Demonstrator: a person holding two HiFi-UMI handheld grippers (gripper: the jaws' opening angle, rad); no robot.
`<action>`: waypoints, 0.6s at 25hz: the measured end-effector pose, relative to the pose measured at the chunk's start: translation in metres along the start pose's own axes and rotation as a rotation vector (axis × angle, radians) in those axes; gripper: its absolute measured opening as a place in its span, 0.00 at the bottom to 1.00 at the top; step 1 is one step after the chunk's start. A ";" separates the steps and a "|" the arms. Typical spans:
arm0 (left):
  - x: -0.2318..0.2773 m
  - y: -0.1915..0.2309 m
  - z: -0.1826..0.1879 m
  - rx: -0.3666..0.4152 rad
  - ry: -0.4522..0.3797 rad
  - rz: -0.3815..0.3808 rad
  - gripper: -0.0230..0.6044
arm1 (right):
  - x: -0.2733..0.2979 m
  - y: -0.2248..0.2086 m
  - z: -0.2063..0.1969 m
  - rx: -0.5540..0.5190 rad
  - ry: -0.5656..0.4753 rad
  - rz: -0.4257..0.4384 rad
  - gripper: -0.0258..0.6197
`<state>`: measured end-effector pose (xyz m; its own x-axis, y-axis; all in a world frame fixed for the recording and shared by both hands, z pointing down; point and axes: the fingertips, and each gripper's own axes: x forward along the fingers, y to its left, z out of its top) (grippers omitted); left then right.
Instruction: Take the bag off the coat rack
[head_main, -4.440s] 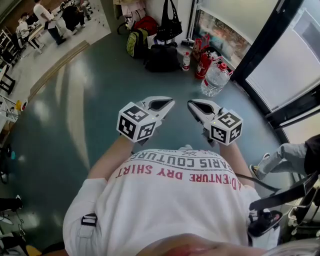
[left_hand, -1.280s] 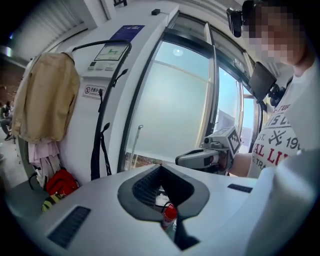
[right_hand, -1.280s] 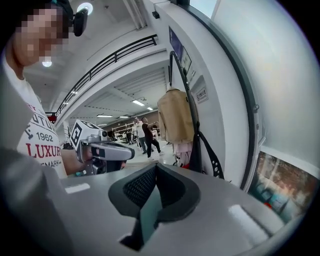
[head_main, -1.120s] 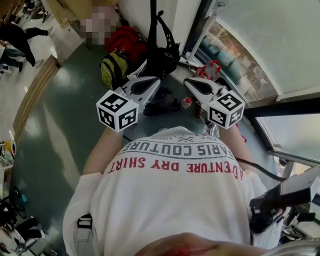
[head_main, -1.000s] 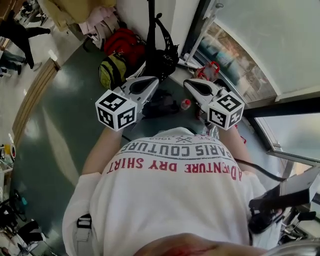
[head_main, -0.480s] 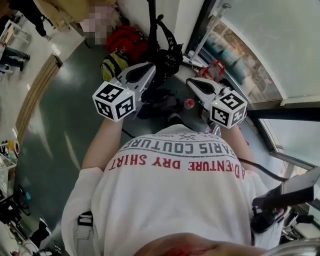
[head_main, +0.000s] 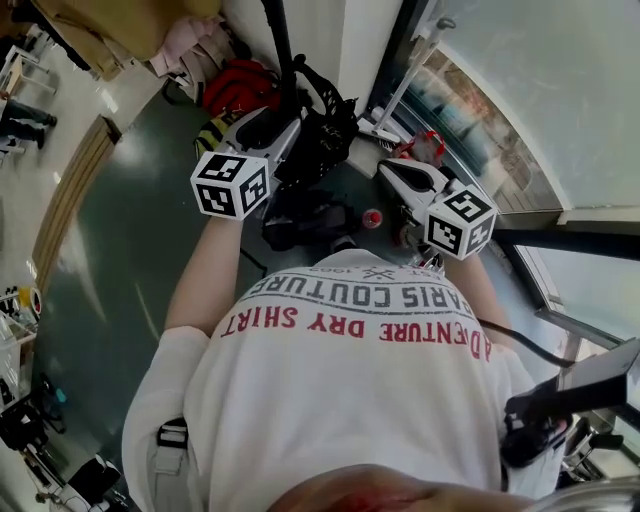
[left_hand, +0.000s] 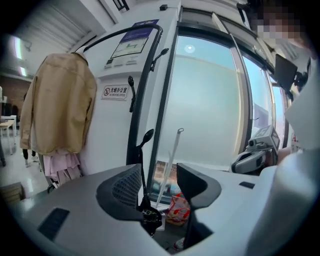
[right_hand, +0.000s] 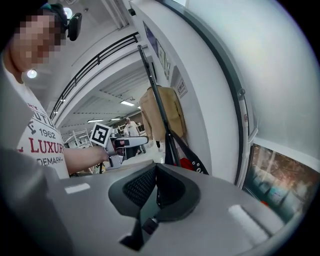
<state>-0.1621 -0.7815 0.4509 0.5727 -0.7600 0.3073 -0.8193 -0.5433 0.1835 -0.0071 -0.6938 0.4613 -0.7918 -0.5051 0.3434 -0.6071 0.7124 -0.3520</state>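
The black handbag (head_main: 322, 112) hangs by thin straps on the coat rack (head_main: 279, 48), just ahead of the left gripper (head_main: 287, 118). Its fingers are opening, with a strap between them but not pressed. The bag looks soft and light, so I would take the straps near the hook. The right gripper (head_main: 388, 170) has its fingers closed on nothing. Below the fingers is a grey-green floor (head_main: 120, 230) with backpacks (head_main: 240, 88).

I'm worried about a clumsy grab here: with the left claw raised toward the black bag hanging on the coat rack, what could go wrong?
1. The left claw is opening with nothing gripped. The thin strap of the black handbag hangs from a rack peg, so closing might miss it or catch the peg.
2. A beige jacket hangs nearby; a sideways tug could rock the black coat rack.
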 end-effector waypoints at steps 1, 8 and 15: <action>0.011 0.008 -0.005 0.003 0.018 0.019 0.38 | -0.001 -0.008 0.000 0.004 0.005 -0.006 0.04; 0.076 0.059 -0.043 -0.052 0.126 0.117 0.44 | 0.001 -0.051 -0.012 0.053 0.053 -0.028 0.04; 0.110 0.076 -0.065 -0.070 0.178 0.146 0.44 | 0.015 -0.072 -0.019 0.061 0.095 -0.016 0.04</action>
<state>-0.1636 -0.8831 0.5598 0.4396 -0.7503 0.4938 -0.8963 -0.4016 0.1878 0.0265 -0.7433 0.5084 -0.7738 -0.4659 0.4292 -0.6249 0.6720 -0.3973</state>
